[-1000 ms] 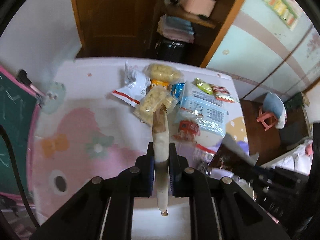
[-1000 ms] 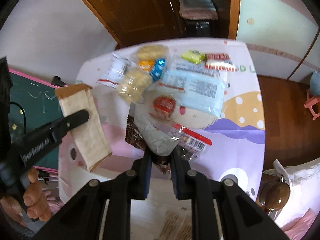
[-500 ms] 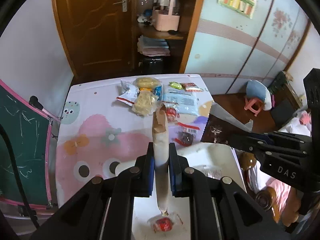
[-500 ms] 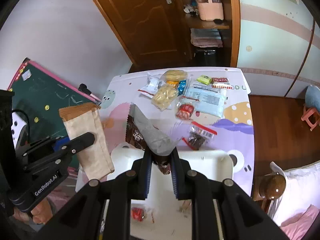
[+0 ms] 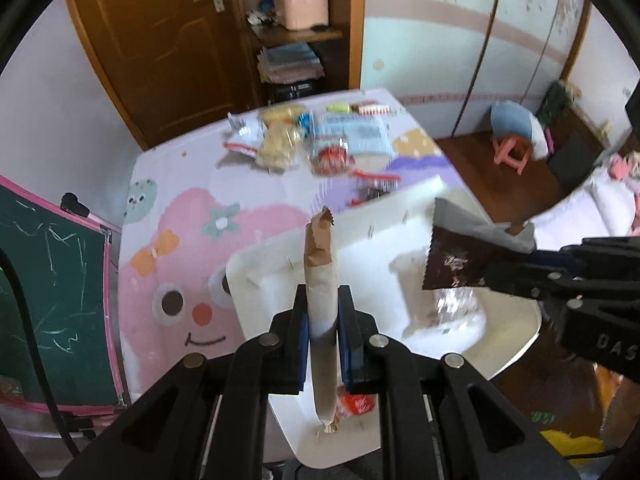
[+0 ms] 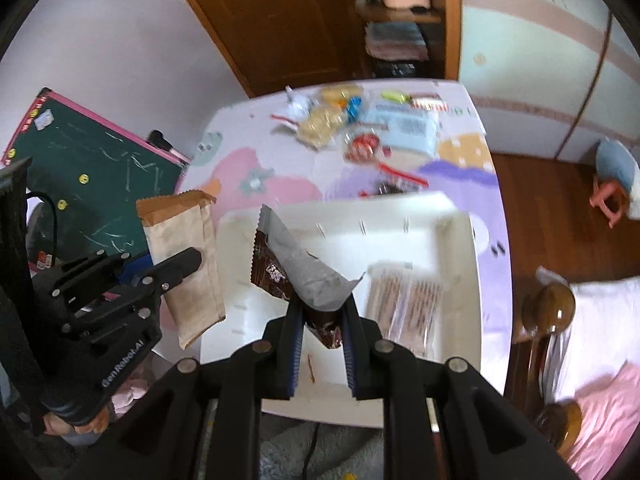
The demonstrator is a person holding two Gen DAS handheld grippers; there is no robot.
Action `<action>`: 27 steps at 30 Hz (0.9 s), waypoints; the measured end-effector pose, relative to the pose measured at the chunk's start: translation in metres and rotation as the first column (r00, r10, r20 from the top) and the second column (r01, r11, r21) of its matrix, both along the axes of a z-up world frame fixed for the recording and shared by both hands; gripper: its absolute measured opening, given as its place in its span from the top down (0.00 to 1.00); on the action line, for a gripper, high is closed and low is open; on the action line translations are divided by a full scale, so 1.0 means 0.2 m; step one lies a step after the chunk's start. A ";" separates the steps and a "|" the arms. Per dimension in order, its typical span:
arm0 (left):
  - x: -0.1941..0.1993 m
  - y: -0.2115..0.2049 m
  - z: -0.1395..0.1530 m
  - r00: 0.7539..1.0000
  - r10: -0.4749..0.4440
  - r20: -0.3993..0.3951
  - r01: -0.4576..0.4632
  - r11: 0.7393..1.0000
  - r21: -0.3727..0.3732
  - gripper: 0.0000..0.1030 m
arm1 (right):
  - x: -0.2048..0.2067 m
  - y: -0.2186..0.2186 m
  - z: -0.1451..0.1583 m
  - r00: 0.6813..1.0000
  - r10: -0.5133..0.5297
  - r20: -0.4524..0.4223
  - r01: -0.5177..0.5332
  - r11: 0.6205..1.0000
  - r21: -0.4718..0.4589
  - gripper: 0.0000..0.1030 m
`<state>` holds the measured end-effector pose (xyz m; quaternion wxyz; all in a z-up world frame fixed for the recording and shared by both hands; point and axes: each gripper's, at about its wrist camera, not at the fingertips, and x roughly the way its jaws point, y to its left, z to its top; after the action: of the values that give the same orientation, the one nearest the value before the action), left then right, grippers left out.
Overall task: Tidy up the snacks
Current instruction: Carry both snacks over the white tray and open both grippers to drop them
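My left gripper is shut on a tan paper snack packet, held edge-on above the white tray; the packet also shows in the right wrist view. My right gripper is shut on a dark brown and grey snack wrapper, held over the tray; the wrapper also shows in the left wrist view. A clear pack of biscuit sticks and a small red candy lie in the tray. Several more snacks lie at the table's far end.
The table has a pink cartoon cloth. A green chalkboard leans at its left. A wooden door and shelf stand beyond. A small pink stool stands on the floor to the right, with a bed corner beside the table.
Both grippers have drawn back and down toward the near end of the table with their packets. The tray now fills more of both views.
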<state>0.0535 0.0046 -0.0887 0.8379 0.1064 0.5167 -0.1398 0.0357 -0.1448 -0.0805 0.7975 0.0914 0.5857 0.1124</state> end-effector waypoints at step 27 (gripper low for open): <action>-0.13 0.01 -0.15 0.995 -0.046 -0.093 0.051 0.997 0.054 0.19 | -0.16 0.04 -0.29 0.973 -0.113 -0.202 0.094 0.990 -0.102 0.45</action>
<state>0.0279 0.0061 -0.1187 0.8064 0.1358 0.5555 -0.1503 0.0036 -0.1373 -0.1382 0.7402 0.0963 0.6646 0.0336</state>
